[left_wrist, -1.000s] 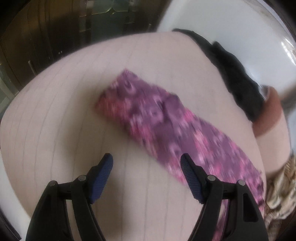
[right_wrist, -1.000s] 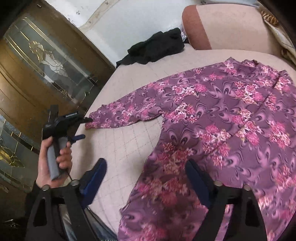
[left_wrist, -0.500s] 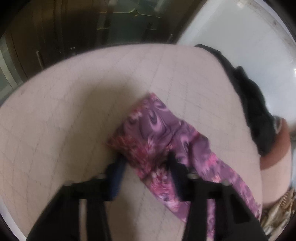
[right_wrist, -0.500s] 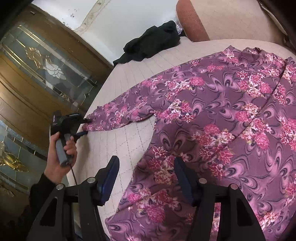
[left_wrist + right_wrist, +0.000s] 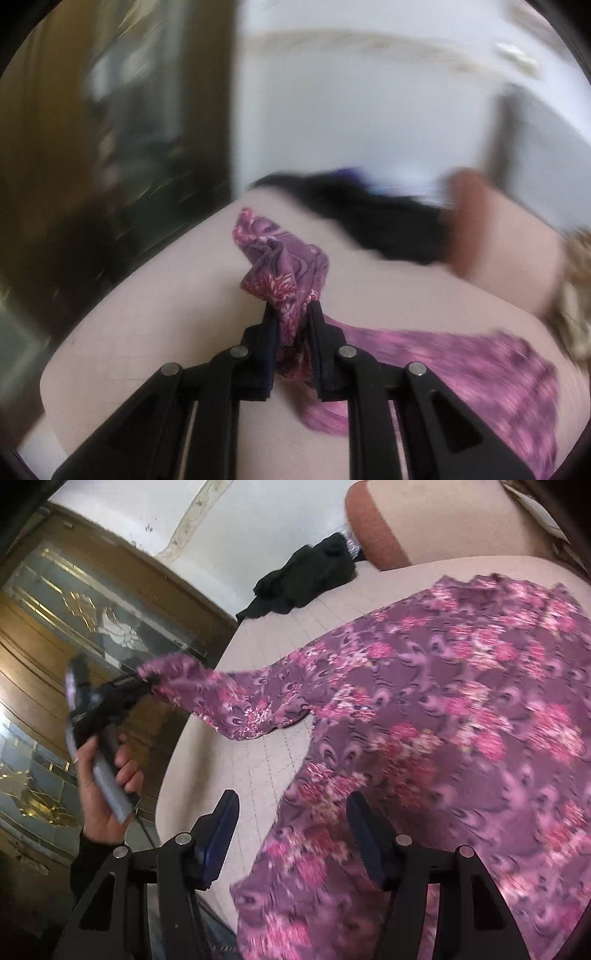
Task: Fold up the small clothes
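A purple floral top (image 5: 443, 709) lies spread on the beige quilted bed (image 5: 266, 771). My left gripper (image 5: 291, 314) is shut on the cuff of its sleeve (image 5: 280, 266) and holds it lifted off the bed. In the right wrist view the left gripper (image 5: 144, 686) shows at the left with the sleeve (image 5: 221, 705) stretched from it. My right gripper (image 5: 291, 808) is open and empty, hovering over the top's lower side edge near the bed's edge.
A black garment (image 5: 306, 579) lies crumpled at the far side of the bed, also in the left wrist view (image 5: 369, 218). A rust and beige cushion (image 5: 384, 528) stands behind. A wooden door with glass panels (image 5: 74, 627) is at the left.
My left gripper closed on the sleeve cuff and lifted it off the bed. My right gripper moved closer over the top's lower edge and stays open.
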Demonstrator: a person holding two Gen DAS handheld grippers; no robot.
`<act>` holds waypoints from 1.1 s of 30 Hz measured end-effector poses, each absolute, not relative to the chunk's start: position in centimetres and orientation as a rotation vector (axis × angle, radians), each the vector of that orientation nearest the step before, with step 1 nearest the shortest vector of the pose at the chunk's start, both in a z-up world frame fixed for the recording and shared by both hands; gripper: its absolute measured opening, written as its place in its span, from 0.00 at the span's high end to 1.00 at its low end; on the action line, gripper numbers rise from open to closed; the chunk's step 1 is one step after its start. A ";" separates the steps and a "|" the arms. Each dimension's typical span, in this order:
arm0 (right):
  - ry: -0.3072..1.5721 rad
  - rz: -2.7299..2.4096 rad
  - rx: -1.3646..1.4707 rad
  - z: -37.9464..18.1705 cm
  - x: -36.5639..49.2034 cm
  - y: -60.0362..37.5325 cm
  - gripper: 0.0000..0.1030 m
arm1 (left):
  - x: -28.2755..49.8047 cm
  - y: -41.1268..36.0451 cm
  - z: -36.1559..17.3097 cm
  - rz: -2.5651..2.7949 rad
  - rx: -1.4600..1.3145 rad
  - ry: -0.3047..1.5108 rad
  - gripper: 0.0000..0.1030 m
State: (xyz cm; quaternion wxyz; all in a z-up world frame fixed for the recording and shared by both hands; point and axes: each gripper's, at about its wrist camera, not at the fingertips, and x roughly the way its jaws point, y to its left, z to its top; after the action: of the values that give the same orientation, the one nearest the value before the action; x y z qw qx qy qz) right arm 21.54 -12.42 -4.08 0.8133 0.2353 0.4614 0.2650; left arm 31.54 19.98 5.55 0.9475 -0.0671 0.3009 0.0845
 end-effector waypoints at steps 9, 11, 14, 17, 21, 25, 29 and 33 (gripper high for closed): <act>0.917 0.409 0.695 -4.9 15.3 -24.2 0.36 | 19.9 -0.4 4.3 -0.279 0.173 0.584 0.85; 0.899 0.368 0.757 -5.6 15.0 -26.6 0.36 | 18.3 -4.2 1.8 -0.356 0.220 0.625 0.85; 0.911 0.336 0.819 -7.2 16.1 -29.3 0.36 | 17.1 -8.5 -3.6 -0.460 0.310 0.761 0.84; 0.925 0.317 0.861 -8.4 16.9 -30.3 0.36 | 15.1 -11.2 -7.3 -0.525 0.398 0.805 0.84; 0.916 0.409 1.009 -9.6 17.4 -31.1 0.23 | 13.6 -11.6 -7.2 -0.668 0.389 0.799 0.42; 0.951 0.422 1.038 -10.2 17.7 -31.2 0.14 | 14.5 -9.0 -4.1 -0.687 0.282 0.737 0.20; 1.023 0.394 0.997 -10.6 17.6 -30.1 0.17 | 19.8 -4.5 -3.1 -0.538 0.152 0.798 0.16; 1.128 0.420 0.879 -11.1 17.8 -27.0 0.40 | 24.8 1.5 -4.9 -0.301 -0.048 0.942 0.16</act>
State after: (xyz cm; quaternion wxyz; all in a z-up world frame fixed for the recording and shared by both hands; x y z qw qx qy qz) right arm 17.77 -26.97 -11.09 0.7348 0.3999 0.5133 0.1913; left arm 24.84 1.51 -4.90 0.8799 -0.0231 0.4522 -0.1444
